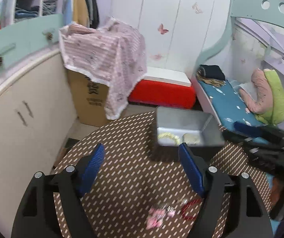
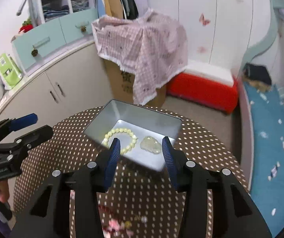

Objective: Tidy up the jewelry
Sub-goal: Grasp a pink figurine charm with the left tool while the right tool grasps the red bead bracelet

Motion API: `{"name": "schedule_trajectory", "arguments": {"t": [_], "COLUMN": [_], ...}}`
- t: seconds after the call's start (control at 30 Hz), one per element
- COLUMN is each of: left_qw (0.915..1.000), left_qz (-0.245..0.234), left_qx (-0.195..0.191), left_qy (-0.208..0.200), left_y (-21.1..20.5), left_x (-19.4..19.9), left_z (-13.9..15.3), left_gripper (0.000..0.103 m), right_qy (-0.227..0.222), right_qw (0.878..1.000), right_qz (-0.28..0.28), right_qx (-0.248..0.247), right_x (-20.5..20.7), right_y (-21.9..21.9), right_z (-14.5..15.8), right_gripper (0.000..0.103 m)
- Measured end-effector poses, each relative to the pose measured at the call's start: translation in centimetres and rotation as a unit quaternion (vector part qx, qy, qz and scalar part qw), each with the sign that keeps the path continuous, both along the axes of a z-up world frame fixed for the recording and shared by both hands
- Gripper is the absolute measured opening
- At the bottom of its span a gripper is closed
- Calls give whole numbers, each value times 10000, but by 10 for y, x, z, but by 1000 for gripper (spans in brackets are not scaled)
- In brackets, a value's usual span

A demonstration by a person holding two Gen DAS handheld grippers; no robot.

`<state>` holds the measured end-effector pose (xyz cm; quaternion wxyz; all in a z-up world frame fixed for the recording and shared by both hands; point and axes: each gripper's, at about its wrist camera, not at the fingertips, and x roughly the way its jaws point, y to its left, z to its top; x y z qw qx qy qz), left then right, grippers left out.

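A metal tin [image 2: 106, 119] stands on the round brown dotted table [image 2: 201, 150]. It holds a pale yellow bead bracelet [image 2: 131, 144] and a clear pale pendant [image 2: 150, 144]. The tin also shows in the left wrist view [image 1: 183, 119]. My right gripper [image 2: 141, 145] is open and empty just above the tin's near edge. My left gripper [image 1: 142, 152] is open and empty above the table; it shows at the left of the right wrist view [image 2: 33, 127]. A pink jewelry piece [image 1: 157, 216] and a red bracelet [image 1: 189, 208] lie near the table's front, blurred.
A cream cabinet [image 2: 43, 91] stands left. A cardboard box under a pink cloth [image 2: 142, 45] and a red box [image 2: 201, 91] stand behind the table. A bed with a blue sheet [image 2: 270, 138] runs along the right.
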<state>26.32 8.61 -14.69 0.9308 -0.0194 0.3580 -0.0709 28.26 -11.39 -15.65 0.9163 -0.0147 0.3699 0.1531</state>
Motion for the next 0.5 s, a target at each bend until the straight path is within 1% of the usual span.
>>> {"name": "schedule_trajectory", "arguments": {"t": [0.13, 0.23, 0.3, 0.37, 0.5], "left_qw": [9998, 9999, 9997, 9994, 9982], "left_qz": [95, 85, 74, 6, -47], "left_qx": [157, 131, 76, 115, 441], "left_qy": [-29, 56, 208, 316, 397], "left_y": [5, 5, 3, -3, -16], "left_x": [-33, -51, -61, -68, -73], "left_z": [-17, -32, -45, -58, -75], "left_gripper": [75, 75, 74, 74, 74], "right_qy": [-222, -268, -209, -89, 107], "right_qw": [9996, 9992, 9992, 9993, 9992], "right_qz": [-140, -239, -286, -335, -381], "right_qx": [-83, -188, -200, -150, -55], "right_x": [-38, -62, -72, -82, -94], "right_y": [-8, -12, -14, -18, -25], "right_z": [1, -7, -16, -27, -46], "right_gripper": [49, 50, 52, 53, 53]}}
